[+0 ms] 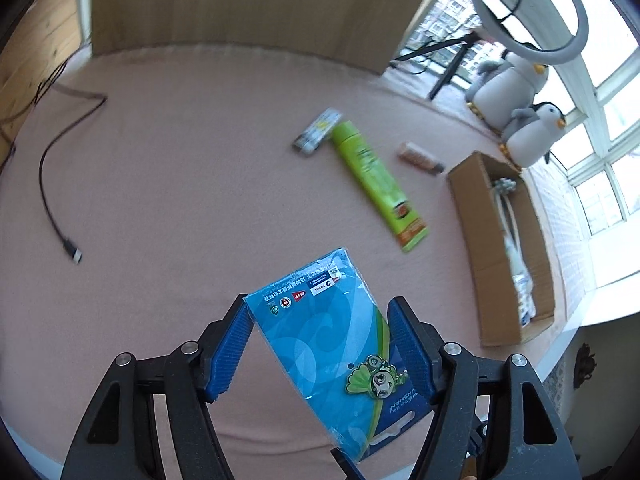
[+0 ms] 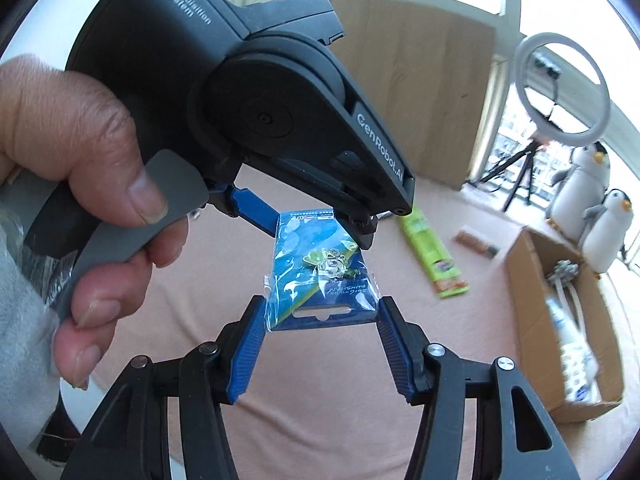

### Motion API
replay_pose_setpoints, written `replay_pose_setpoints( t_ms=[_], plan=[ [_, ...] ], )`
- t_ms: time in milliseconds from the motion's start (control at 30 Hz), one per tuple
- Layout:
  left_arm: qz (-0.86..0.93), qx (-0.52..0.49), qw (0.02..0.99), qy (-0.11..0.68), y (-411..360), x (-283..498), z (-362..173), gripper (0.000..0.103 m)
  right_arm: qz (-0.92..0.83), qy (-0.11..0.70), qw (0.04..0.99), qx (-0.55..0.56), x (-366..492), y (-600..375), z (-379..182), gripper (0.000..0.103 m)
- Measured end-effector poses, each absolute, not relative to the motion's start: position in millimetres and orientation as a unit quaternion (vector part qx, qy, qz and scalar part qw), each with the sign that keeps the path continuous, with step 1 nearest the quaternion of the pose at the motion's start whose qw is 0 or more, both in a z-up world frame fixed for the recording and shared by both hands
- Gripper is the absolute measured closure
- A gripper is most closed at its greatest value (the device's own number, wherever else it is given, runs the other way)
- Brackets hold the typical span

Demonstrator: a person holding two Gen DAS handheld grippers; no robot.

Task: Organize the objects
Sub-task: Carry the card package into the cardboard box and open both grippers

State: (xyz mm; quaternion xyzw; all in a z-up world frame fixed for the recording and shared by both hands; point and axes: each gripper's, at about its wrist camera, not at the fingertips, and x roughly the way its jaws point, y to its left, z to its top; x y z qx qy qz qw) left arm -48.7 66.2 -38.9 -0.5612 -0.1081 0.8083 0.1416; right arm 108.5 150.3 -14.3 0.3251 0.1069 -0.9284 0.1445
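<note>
Over the pink-covered bed [image 1: 180,168], a cardboard box [image 1: 476,248] lay open at the right edge, a green tube [image 1: 376,176] nearby. Both tools gripped one blue carded pin packet [image 2: 316,276] in the air: left tool [image 1: 320,344] clamped across it, right tool [image 2: 322,340] pinching its hanger end.

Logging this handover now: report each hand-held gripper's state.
Left hand-held gripper: closed on the blue card packet.
Right hand-held gripper: around the packet's hanger end, contact cannot be told.
</note>
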Motion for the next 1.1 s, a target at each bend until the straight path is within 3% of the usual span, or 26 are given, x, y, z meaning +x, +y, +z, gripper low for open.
replay_pose_setpoints(
  t_ms=[333, 967, 1067, 1100],
  plan=[
    [0.812, -0.541, 0.211, -0.056, 151, -75, 1, 0.031, -0.948, 0.074, 0.067, 0.302, 91, 214, 6, 0.051],
    [0.779, -0.535, 0.325, 0.032, 359, -99, 3, 0.031, -0.950, 0.021, -0.072, 0.303, 73, 366, 7, 0.051],
    [0.796, -0.515, 0.311, 0.060, 370, -100, 2, 0.025, -0.938, 0.019, -0.092, 0.332, 63, 379, -4, 0.047],
    [0.809, -0.503, 0.292, 0.078, 370, -100, 2, 0.018, -0.932, 0.019, -0.101, 0.347, 59, 383, -8, 0.047]
  ],
)
